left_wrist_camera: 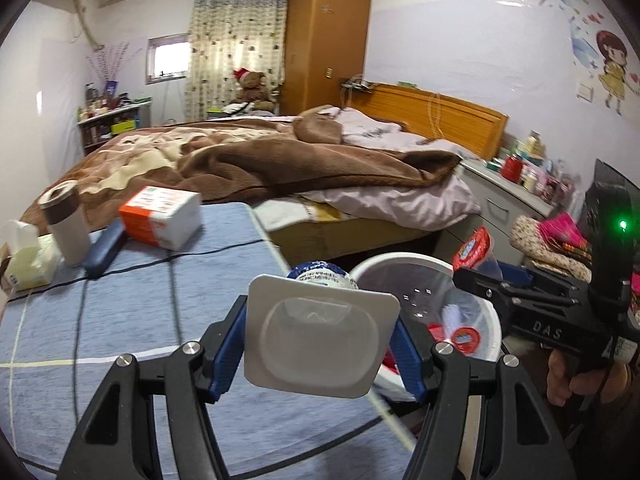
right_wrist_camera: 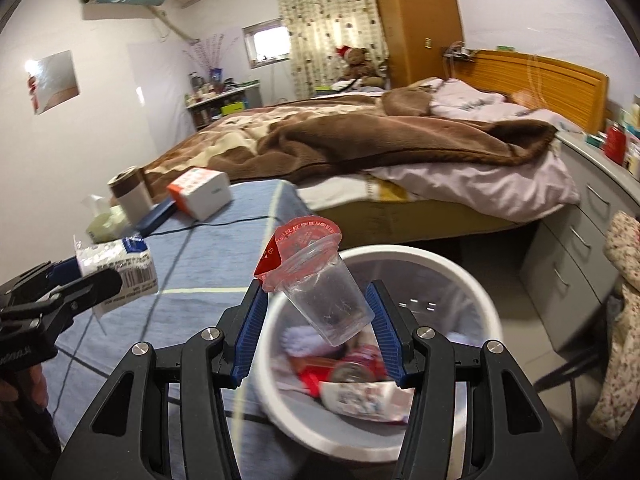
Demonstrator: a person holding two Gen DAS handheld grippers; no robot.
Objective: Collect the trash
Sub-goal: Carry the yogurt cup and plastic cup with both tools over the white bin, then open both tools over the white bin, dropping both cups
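Beside the bed [right_wrist_camera: 360, 136], past the blue table's [right_wrist_camera: 208, 248] corner, your left gripper [left_wrist_camera: 320, 344] pinches a white tub [left_wrist_camera: 316, 340] and your right gripper [right_wrist_camera: 320, 320] a clear cup [right_wrist_camera: 324, 296] (lid peeled) above the bin [right_wrist_camera: 460, 280].

Left wrist camera looking down along its fingers from close above the blue-covered table's [left_wrist_camera: 120, 320] right edge, right wrist camera tilting over the white bin [right_wrist_camera: 460, 280] just beside it, both facing the bed [left_wrist_camera: 280, 160], sharing table, bin, bed
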